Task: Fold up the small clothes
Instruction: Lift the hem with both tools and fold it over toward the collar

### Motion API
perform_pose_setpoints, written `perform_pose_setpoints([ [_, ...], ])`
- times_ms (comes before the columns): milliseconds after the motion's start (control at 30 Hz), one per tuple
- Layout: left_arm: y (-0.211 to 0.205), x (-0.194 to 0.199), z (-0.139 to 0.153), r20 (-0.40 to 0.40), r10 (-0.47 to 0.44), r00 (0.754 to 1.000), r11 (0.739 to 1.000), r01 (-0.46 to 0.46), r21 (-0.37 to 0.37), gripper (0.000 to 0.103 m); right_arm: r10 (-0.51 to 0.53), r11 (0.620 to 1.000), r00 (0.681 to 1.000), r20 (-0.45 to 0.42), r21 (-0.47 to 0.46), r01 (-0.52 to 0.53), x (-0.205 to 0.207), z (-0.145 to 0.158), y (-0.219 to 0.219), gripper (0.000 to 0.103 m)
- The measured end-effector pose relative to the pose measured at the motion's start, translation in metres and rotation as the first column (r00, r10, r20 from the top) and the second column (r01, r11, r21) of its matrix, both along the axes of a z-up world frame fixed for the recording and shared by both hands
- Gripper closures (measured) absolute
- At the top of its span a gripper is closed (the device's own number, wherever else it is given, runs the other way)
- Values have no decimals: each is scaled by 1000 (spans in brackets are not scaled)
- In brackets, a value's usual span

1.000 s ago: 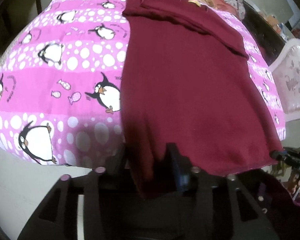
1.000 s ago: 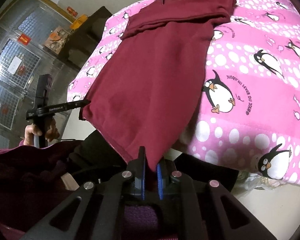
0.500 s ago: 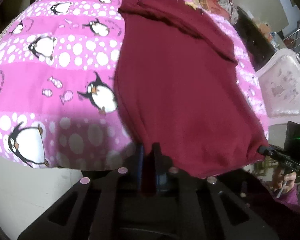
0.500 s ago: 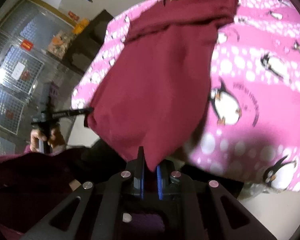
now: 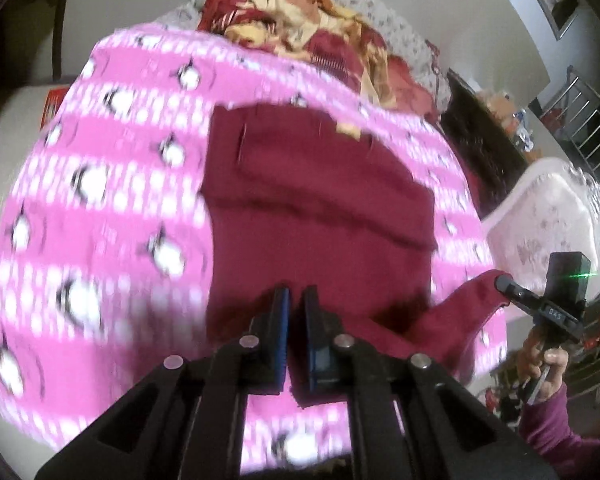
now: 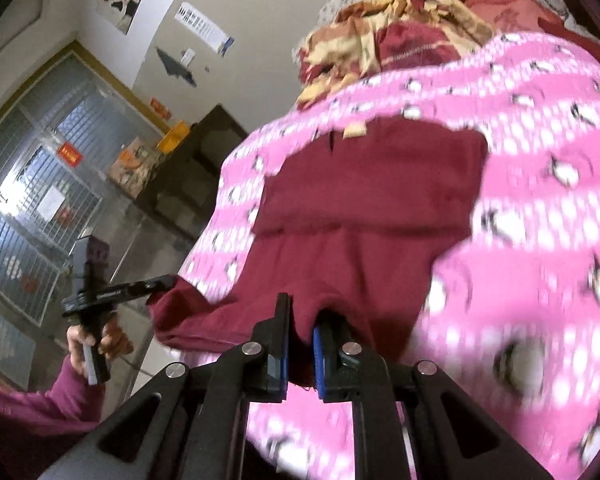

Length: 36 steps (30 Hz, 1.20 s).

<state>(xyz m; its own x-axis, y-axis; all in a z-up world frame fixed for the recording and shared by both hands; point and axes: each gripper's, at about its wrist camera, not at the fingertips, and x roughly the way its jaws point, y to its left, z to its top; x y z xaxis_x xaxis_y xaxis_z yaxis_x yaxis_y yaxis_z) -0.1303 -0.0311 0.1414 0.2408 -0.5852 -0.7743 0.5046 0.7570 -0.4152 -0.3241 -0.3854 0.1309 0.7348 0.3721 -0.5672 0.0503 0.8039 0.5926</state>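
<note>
- Left gripper [image 5: 295, 300]: jaws drawn close together on the near hem of the garment [image 5: 320, 216]; maroon cloth shows in the narrow slot between the blue pads [image 5: 284, 330]. A strip of the cloth hangs out below the jaws.
- Right gripper [image 6: 300, 308]: jaws pinching the other corner of the same hem; cloth bunches between the pads [image 6: 317, 354] and rises ahead of the tips.
- Hem between the two grips: sags in a loose fold, running from the left jaws rightward to the right gripper's tip, which shows at the right edge of the left view.
- Left hand [image 6: 94, 338], seen in the right view: to the left of the jaws, wrapped round the gripper handle; sleeve magenta.
- Right hand [image 5: 544, 356], seen in the left view: to the right of the jaws, wrapped round the other handle.
- Garment body: spreads straight ahead of both jaw pairs, lying on the blanket [image 5: 100, 208], pink with penguins. A folded band crosses its far end, with a tan label [image 6: 355, 130] at the far edge.
- Beyond the garment: a heap of red and yellow cloth [image 5: 300, 28] at the blanket's far end.
- Right of the left jaws, farther off: a white padded headboard [image 5: 548, 216].
- Left of the right jaws, far: a dark cabinet [image 6: 188, 176] and barred windows [image 6: 28, 208].
- Both views are motion-blurred.
</note>
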Motion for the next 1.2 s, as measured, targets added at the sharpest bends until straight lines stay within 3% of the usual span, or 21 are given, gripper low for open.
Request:
perform_pose_setpoints([
  [267, -46, 69, -8, 14, 34, 999, 999, -34, 12, 96, -81, 995, 997, 6, -60, 82, 72, 14, -42, 92],
  [633, -85, 168, -26, 19, 159, 987, 986, -159, 40, 96, -147, 985, 985, -88, -105, 138, 163, -13, -88, 92],
  [800, -103, 201, -48, -8, 163, 987, 985, -162, 65, 96, -211, 977, 965, -156, 1, 213, 193, -45, -120, 91],
  [933, -100, 218, -54, -19, 199, 980, 980, -199, 8, 90, -214, 975, 964, -157, 29, 221, 201, -53, -131, 90],
  [1000, -93, 223, -52, -47, 212, 976, 975, -214, -51, 69, -195, 979, 971, -139, 35, 201, 196, -48, -129, 79],
  [1033, -90, 224, -50, -53, 222, 974, 972, -226, -70, 52, -188, 980, 973, -131, 39, 195, 193, -45, -129, 74],
  [1100, -88, 220, -44, -31, 225, 974, 971, -226, -79, 49, -226, 973, 969, -100, 16, 228, 184, -35, -130, 47],
  [1200, -97, 208, -35, 35, 182, 983, 983, -182, -20, 49, -251, 968, 967, -39, 13, 252, 167, -17, -134, 45],
])
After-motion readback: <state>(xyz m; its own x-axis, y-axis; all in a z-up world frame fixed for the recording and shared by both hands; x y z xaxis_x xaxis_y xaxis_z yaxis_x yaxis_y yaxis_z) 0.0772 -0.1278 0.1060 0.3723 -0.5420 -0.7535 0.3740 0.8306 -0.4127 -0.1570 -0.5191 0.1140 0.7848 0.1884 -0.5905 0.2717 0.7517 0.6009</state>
